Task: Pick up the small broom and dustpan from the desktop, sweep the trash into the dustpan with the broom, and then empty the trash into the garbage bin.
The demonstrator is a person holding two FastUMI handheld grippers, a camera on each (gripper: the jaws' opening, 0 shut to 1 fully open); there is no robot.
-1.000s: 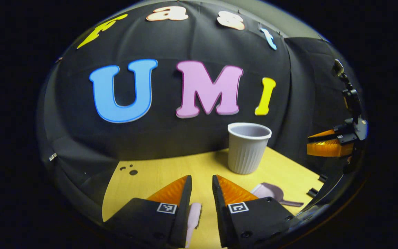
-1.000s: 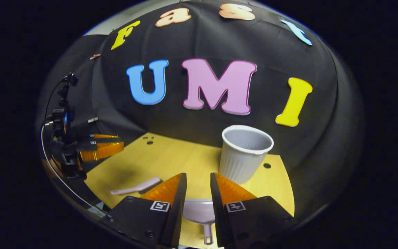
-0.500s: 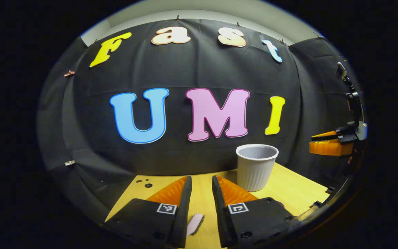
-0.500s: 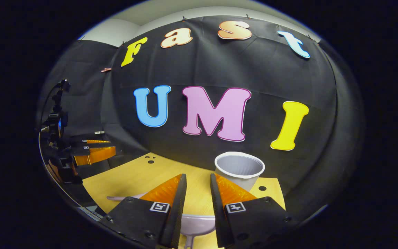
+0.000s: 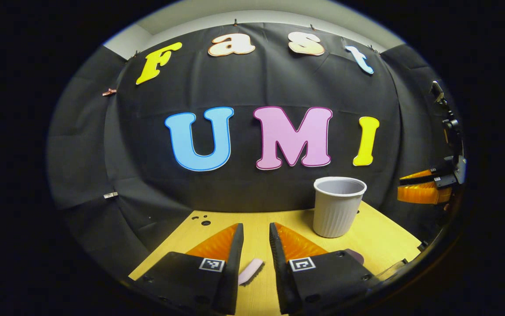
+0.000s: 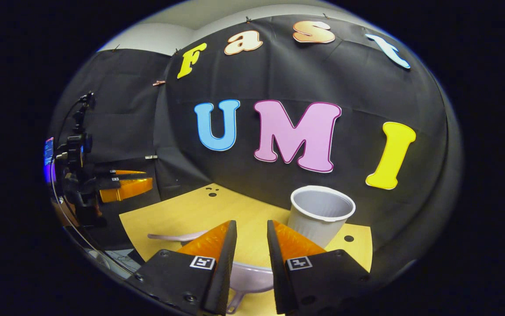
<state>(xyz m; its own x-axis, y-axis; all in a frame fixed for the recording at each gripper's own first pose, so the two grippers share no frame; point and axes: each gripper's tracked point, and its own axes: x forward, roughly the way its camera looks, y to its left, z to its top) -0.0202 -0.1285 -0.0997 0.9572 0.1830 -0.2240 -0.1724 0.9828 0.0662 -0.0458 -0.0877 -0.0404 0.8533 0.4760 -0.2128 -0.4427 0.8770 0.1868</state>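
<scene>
A pale pink broom (image 5: 251,271) lies on the yellow desktop (image 5: 380,237), just beyond and below my left gripper (image 5: 256,226). That gripper's jaws stand close together with nothing in them. In the right gripper view the broom (image 6: 175,236) lies to the left, and the pink dustpan (image 6: 250,276) rests under my right gripper (image 6: 251,223), which is shut and holds nothing. A sliver of the dustpan (image 5: 355,254) peeks out behind the left gripper's right finger. The grey ribbed bin (image 5: 338,210) stands upright at the back right, also seen as the bin (image 6: 318,217).
The right gripper (image 5: 399,186) hovers at the far right edge of the left gripper view. The left gripper (image 6: 150,181) hovers off the desk's left edge (image 6: 178,215). Small dark holes (image 5: 204,221) mark the desk's back left corner. The black cloth wall closes the back.
Both views have tilted up and drawn back, so the desk, broom and dustpan sit lower and the bin has shifted right. The jaws of both grippers have kept the same narrow gap.
</scene>
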